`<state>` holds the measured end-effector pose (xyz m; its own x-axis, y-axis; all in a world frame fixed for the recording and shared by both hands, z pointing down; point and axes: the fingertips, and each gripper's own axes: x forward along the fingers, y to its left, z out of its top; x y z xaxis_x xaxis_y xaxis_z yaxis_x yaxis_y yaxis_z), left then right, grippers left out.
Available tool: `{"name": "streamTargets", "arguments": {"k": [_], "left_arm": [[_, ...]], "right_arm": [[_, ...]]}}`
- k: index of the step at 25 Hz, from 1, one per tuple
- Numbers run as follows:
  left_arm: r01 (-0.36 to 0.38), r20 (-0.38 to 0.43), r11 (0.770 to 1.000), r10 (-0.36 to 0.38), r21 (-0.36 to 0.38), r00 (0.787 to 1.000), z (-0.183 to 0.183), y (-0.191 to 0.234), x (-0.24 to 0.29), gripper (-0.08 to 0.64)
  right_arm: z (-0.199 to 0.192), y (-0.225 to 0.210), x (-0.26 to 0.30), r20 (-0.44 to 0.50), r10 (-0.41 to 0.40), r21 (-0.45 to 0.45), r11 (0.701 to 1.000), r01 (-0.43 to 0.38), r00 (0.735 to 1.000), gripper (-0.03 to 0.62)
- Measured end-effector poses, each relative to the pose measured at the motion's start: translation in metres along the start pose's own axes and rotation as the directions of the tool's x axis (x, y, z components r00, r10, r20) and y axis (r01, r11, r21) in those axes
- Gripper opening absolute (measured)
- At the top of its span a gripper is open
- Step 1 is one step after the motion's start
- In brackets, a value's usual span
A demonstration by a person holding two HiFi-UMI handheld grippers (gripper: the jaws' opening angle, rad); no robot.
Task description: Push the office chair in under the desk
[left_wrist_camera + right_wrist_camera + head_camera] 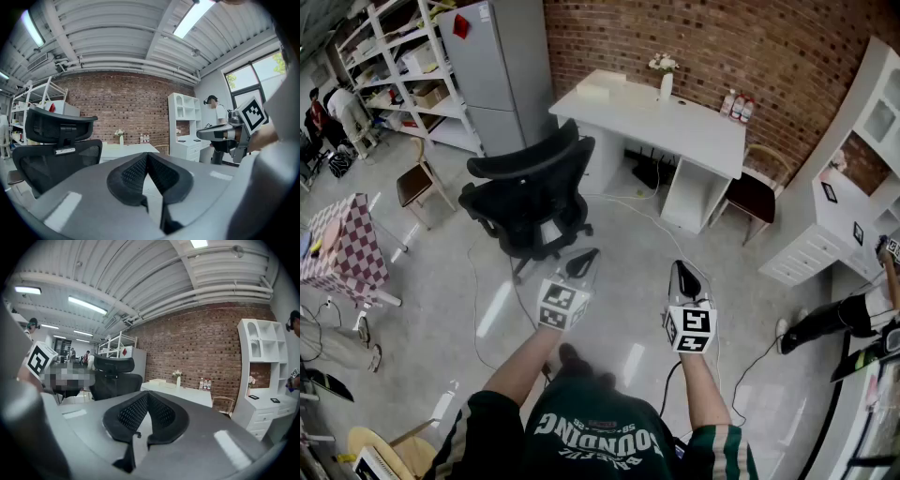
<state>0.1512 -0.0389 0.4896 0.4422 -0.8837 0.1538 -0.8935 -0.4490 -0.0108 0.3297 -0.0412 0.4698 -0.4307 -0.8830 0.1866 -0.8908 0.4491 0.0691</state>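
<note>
Head view: office chair (530, 192) on floor, beside white worktop (694, 131), not under it | left gripper (584, 261): jaws together, empty, touching nothing | right gripper (685, 277): jaws together, empty, touching nothing

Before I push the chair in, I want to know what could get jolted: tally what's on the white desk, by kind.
Vase: 1
Bottles: 3
Box: 1
Total: 5
</note>
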Motion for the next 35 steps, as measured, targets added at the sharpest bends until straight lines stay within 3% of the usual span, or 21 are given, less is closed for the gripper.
{"name": "streamTargets", "arguments": {"k": [7,16,27,35], "left_arm": [[-0.012,-0.005,1.0,0.012,-0.004,1.0,-0.003,0.005,0.0,0.011],[-0.074,-0.026,0.997,0.074,-0.001,0.997,-0.01,0.031,-0.014,0.011],[-0.182,-0.036,0.983,0.181,-0.027,0.983,-0.02,0.104,-0.027,0.011],[-0.294,-0.063,0.955,0.292,-0.031,0.954,-0.036,0.186,-0.038,0.011]], "right_arm": [[-0.014,-0.001,0.008,-0.044,0.048,0.086,0.995,-0.044,0.998,0.0],[-0.015,0.013,0.026,-0.047,0.106,0.076,0.992,-0.102,0.993,0.0],[-0.002,0.05,0.088,-0.038,0.203,0.074,0.977,-0.2,0.978,0.0],[0.013,0.088,0.157,-0.049,0.312,0.034,0.95,-0.311,0.949,0.0]]}}
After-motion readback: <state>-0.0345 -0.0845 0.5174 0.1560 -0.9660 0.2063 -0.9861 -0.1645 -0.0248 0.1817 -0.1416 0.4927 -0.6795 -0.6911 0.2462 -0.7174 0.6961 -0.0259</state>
